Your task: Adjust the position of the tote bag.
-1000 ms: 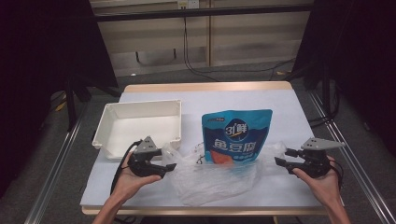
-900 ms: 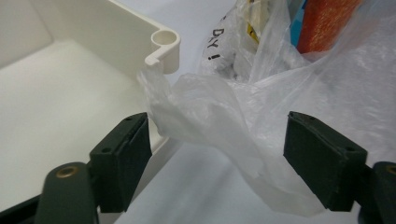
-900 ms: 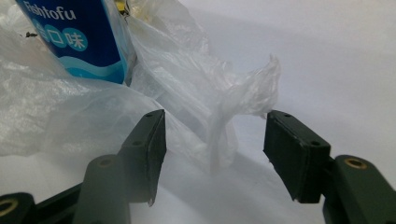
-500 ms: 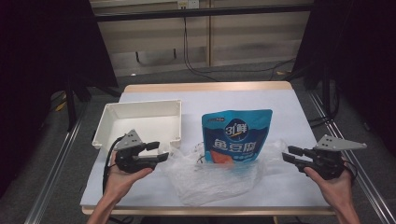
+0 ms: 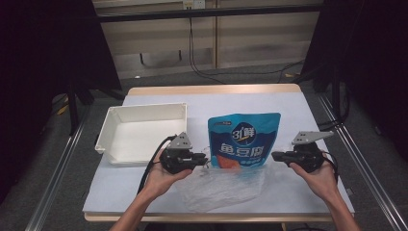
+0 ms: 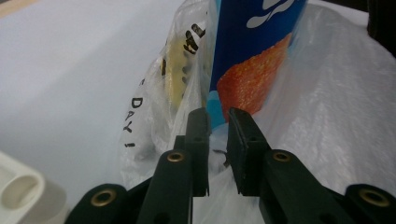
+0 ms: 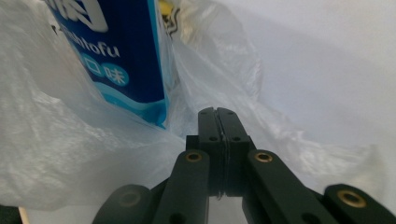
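Blue fish-tofu pouch (image 5: pixel 244 140) lies on the clear plastic bag (image 5: pixel 226 187), right of the white tray (image 5: pixel 142 133). Left gripper (image 5: pixel 201 159) at the pouch's left: jaws just closing, narrow gap, bag film between. Right gripper (image 5: pixel 277 156) at its right: jaws pressed together on the film.

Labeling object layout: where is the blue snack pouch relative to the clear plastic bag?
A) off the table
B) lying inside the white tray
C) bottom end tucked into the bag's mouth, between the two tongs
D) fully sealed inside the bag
C: the blue snack pouch has its lower end inside the clear plastic bag, top sticking out, beside the white rectangular plastic tray.
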The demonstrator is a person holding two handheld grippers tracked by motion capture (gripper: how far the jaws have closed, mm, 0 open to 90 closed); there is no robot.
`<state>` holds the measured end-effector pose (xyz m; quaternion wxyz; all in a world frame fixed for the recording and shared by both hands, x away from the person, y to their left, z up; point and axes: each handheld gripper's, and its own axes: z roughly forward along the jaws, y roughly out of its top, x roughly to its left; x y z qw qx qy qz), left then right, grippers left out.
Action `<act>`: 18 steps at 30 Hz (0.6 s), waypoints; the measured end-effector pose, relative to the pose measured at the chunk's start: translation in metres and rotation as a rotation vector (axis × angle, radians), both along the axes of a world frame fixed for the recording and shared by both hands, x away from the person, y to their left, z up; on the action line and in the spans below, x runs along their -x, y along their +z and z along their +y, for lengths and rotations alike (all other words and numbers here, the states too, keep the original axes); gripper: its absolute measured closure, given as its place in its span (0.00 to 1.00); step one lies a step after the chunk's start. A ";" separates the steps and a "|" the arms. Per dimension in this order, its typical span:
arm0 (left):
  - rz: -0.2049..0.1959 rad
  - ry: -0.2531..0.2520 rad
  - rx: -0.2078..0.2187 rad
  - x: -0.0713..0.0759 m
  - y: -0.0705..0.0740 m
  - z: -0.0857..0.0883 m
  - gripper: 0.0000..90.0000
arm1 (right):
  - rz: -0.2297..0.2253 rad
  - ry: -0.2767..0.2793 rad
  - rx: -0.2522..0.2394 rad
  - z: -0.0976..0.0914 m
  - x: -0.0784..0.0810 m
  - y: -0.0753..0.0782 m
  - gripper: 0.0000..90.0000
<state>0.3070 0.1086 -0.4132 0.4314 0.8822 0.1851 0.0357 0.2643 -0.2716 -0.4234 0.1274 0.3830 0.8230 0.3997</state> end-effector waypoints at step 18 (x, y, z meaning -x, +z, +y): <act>0.036 -0.122 -0.129 0.013 -0.025 -0.023 0.83 | 0.057 0.173 0.068 0.026 0.009 -0.016 1.00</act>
